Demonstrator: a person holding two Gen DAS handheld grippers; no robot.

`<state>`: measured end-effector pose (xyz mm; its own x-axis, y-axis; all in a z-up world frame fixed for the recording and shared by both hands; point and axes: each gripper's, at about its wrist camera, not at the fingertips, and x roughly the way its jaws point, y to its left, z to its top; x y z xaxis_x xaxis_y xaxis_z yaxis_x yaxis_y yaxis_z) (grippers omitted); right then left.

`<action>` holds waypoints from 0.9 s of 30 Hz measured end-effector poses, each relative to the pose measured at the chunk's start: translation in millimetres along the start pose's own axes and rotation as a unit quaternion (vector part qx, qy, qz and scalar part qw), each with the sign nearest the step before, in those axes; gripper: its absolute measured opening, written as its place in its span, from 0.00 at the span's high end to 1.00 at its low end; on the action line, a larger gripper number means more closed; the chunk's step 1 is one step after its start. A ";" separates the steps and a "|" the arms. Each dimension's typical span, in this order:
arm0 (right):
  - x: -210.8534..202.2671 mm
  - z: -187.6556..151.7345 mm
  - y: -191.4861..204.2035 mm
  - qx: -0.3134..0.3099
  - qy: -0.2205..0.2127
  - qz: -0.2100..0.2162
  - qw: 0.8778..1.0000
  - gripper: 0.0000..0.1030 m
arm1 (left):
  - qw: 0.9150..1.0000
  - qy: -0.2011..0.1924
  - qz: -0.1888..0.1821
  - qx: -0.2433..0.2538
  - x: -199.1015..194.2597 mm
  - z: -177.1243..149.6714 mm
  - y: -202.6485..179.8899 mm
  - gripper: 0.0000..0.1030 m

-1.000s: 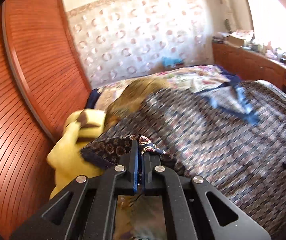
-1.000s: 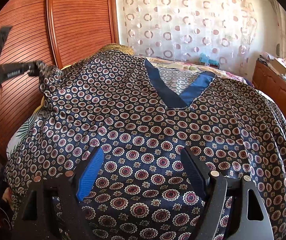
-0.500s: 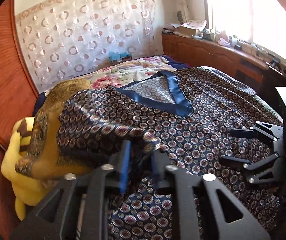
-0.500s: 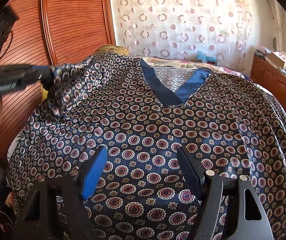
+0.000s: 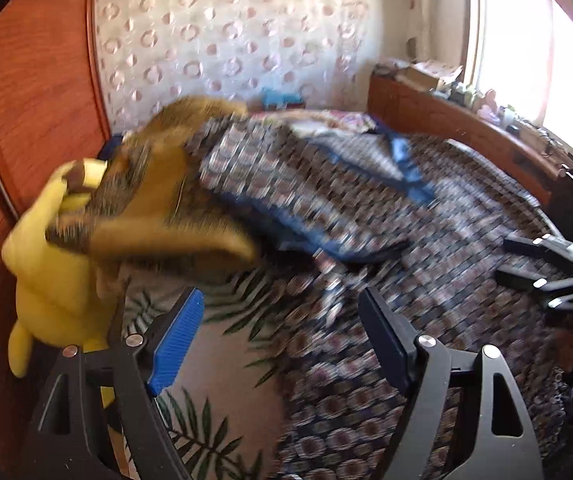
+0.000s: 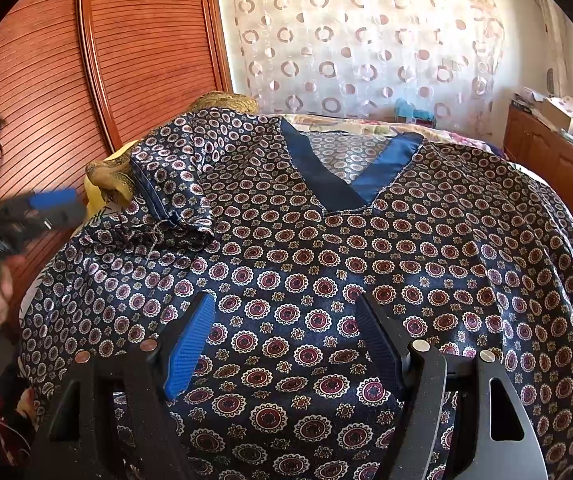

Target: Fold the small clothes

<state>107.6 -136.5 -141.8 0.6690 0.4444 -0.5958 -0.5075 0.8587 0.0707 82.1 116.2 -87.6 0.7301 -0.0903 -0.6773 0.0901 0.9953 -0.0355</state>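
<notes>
Although the patterned top is spread front-up across the bed, with its blue V-neck at the far side, only the first fold can be judged as made. The left sleeve is seen turned inward and laid in a loose heap on the left shoulder area, just beside the neckline, while the right side of the garment is draped flat toward the right edge of the bed and is not yet folded. The left gripper is shown with its jaws standing wide apart, having just been opening; nothing is held between them, and only blurred cloth and the leaf-print sheet are seen beyond them. From the right wrist view, this gripper is placed at the far left, clear of the sleeve. The right gripper is held over the near, lower part of the top with its jaws likewise spread and no cloth pinched between its pads. A yellow plush toy and a brownish cushion are found at the left edge, beside the folded sleeve. The right sleeve, the side folds and the final doubling of the body are judged to remain.
</notes>
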 end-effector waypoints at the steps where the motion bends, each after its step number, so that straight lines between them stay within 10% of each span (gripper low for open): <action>1: -0.1 0.4 0.0 -0.001 0.001 0.004 1.000 0.28 | 1.000 0.005 0.003 -0.006 4.0 -3.7 2.9 0.22; 17: 39.0 87.9 46.5 -0.098 -0.036 0.116 0.988 0.40 | 0.999 -0.010 0.027 -0.033 8.6 -20.6 17.3 0.22; 27: 130.2 123.1 88.0 -0.116 0.034 0.137 0.983 0.41 | 0.998 -0.034 0.025 -0.051 -0.1 -25.7 21.5 0.22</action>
<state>216.9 28.3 -114.6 0.4564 0.6257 -0.6326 -0.7784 0.6252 0.0567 66.6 138.5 -107.2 0.7764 -0.0388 -0.6291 -0.0140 0.9968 -0.0789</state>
